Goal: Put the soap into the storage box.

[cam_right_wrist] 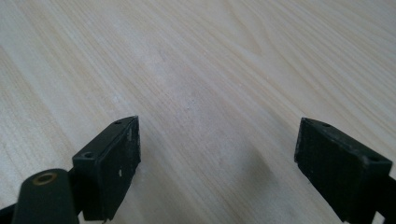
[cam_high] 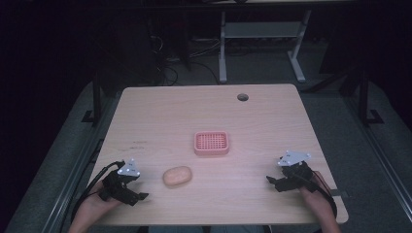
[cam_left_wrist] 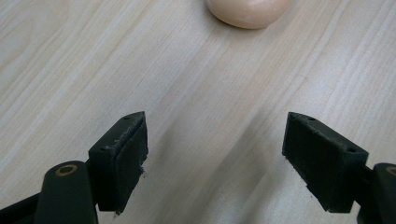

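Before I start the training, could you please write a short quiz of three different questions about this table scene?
1. True or false: the left gripper is shut on the peach soap bar.
2. Which gripper is nearer to the soap bar? A) left B) right
3. Fill in: the pink slotted tray lies ____ from the person than the soap bar.

Key
1. False. In the left gripper view its jaws stand wide apart over bare wood, and the bar lies ahead of them.
2. A. The right gripper sits at the other side of the table.
3. Farther. The tray lies beyond the bar and is empty.
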`<state>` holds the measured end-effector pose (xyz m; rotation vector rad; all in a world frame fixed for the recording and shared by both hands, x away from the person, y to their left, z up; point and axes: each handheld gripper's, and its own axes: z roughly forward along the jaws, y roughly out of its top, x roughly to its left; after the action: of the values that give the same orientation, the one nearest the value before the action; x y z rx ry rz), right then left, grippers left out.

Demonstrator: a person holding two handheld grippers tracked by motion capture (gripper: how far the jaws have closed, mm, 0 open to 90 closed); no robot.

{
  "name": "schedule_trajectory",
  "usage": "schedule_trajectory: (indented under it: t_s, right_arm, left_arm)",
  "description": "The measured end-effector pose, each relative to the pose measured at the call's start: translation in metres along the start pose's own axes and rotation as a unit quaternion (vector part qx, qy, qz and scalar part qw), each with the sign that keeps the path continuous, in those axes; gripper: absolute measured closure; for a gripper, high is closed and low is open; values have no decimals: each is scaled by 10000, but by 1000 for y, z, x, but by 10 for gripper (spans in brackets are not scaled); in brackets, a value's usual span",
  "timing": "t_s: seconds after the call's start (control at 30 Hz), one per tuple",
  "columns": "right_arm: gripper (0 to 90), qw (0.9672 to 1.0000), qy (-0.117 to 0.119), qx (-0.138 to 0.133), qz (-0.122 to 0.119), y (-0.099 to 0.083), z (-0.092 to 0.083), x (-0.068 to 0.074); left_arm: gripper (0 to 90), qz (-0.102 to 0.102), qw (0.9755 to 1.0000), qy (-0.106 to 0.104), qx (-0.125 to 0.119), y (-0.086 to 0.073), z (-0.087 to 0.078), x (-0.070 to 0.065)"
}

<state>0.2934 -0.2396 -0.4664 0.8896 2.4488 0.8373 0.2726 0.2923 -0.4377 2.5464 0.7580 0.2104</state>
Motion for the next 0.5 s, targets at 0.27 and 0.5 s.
schedule_trajectory:
  t_s: [0.27, 0.5]
  right_arm:
    - [138, 10000, 9, 3, 2, 1, 0, 1]
    - [138, 10000, 30, 31, -27, 1, 1, 2]
  left_arm:
    - [218, -5, 10000, 24, -66, 2, 0, -2]
    - [215, 49, 10000, 28, -64, 5, 1, -5]
